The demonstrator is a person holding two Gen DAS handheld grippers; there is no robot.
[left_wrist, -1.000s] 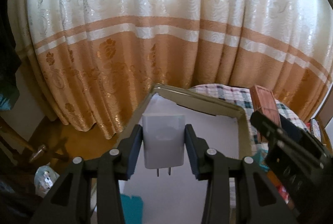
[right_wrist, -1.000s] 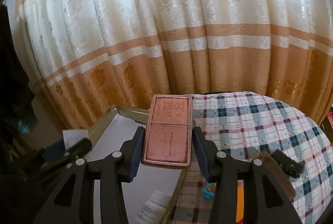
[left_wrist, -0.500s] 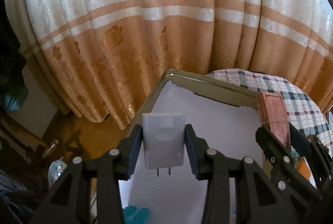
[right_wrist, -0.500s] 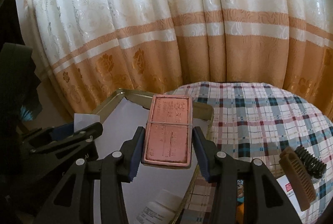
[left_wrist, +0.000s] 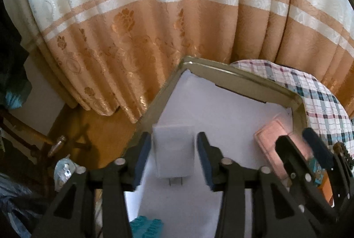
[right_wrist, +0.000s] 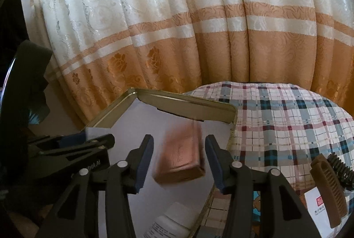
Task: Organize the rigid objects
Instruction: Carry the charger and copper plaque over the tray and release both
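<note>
Release step, by my reading. The left gripper (left_wrist: 174, 156) stands spread around the white charger (left_wrist: 173, 149) over the tray (left_wrist: 232, 74). The right gripper (right_wrist: 179, 159) stands spread; the blurred pink box (right_wrist: 180, 159) sits between its fingers. Next: withdraw both clear. No writing is legible.

The white charger (left_wrist: 173, 149) is a plain rectangular block with two metal prongs pointing toward the camera; it sits over the white floor of the gold-rimmed tin tray (left_wrist: 232, 74), near the tray's left wall. The copper-pink box (right_wrist: 180, 156), flat and oblong with faint embossed print, appears blurred and tilted over the tray floor, close to the right wall
</note>
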